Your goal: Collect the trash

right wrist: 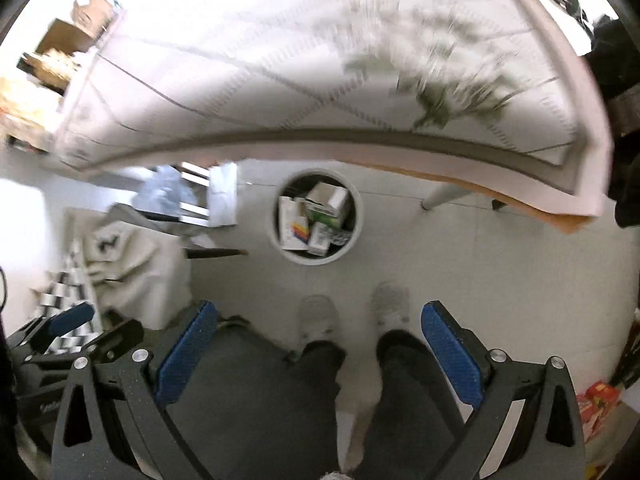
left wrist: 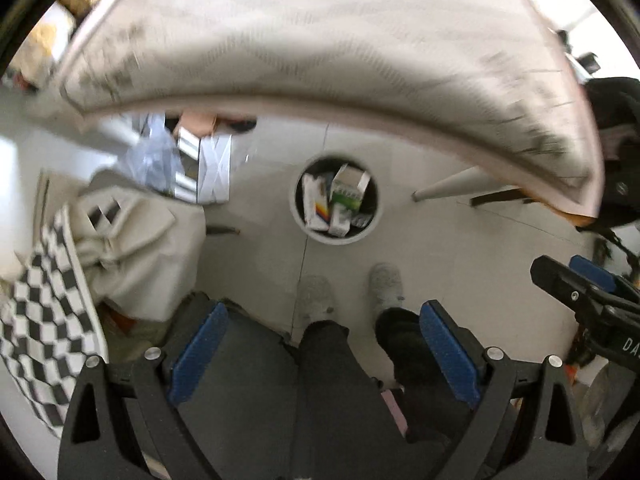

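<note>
Both wrist cameras looked down past a table to a pale tiled floor (left wrist: pixel 460 248). At the far left, a checkered cloth (left wrist: pixel 44 320) lay beside a crumpled beige fabric bag (left wrist: pixel 136 240). Above them, under the table's left corner, sat blurred white and silver packaging (left wrist: pixel 200 168).

The left gripper (left wrist: pixel 324 344) had its blue-padded jaws wide apart and held nothing. Between them showed the person's dark trousers and pale shoes (left wrist: pixel 348 292).

Just beyond the shoes, a round white trash bin (left wrist: pixel 336 198) stood on the floor below the near edge of the patterned tablecloth (left wrist: pixel 320 40). Several small cardboard boxes (left wrist: pixel 348 188) lay inside it, along with what looked like a blister pack.

The right gripper (right wrist: pixel 320 348) hung with its jaws spread and empty, the same bin (right wrist: pixel 316 216) ahead of it. The table's bare wooden right corner (right wrist: pixel 568 220) poked out beneath the cloth.
</note>
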`<act>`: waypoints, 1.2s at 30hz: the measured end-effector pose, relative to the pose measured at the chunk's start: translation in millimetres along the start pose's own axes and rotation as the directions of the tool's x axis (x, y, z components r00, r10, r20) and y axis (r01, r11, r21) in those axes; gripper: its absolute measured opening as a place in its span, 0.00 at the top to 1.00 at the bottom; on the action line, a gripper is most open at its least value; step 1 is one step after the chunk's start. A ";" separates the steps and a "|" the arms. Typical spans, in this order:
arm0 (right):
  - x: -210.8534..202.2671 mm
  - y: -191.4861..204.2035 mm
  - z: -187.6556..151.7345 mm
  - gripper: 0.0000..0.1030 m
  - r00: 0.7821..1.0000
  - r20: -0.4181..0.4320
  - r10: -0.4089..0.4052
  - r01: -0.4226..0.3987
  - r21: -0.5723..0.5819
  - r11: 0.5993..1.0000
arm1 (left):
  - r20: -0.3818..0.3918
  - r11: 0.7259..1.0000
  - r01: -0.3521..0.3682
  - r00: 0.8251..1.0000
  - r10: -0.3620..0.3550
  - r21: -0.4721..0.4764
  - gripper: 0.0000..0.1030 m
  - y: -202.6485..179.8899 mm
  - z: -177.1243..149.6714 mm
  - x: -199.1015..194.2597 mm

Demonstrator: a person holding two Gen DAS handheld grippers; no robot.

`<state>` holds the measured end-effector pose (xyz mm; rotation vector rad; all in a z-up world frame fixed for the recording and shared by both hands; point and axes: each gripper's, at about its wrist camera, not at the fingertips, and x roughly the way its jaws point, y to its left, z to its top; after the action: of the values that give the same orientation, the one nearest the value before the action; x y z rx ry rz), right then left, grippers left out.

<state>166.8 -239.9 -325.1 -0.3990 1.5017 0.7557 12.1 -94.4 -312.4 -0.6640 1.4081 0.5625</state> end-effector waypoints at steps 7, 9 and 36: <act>-103.8 30.8 -26.7 0.00 0.993 0.086 0.083 -0.087 0.041 0.995 | 0.092 0.992 0.074 0.992 -0.084 0.106 0.04 6.2 -4.3 -93.1; -125.0 37.4 -33.8 0.00 0.990 0.099 0.096 -0.100 0.038 0.994 | 0.105 0.988 0.100 0.988 -0.113 0.119 0.04 8.9 -6.9 -110.9; -226.8 62.6 -83.0 0.00 0.975 0.126 0.181 -0.188 0.046 0.981 | 0.147 0.936 0.298 0.934 -0.326 0.186 0.00 1.0 -44.0 -208.1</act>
<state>85.1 -295.8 -96.0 -0.1681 1.4553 0.8647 -38.1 -118.6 -107.1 -0.6747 1.1394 0.2438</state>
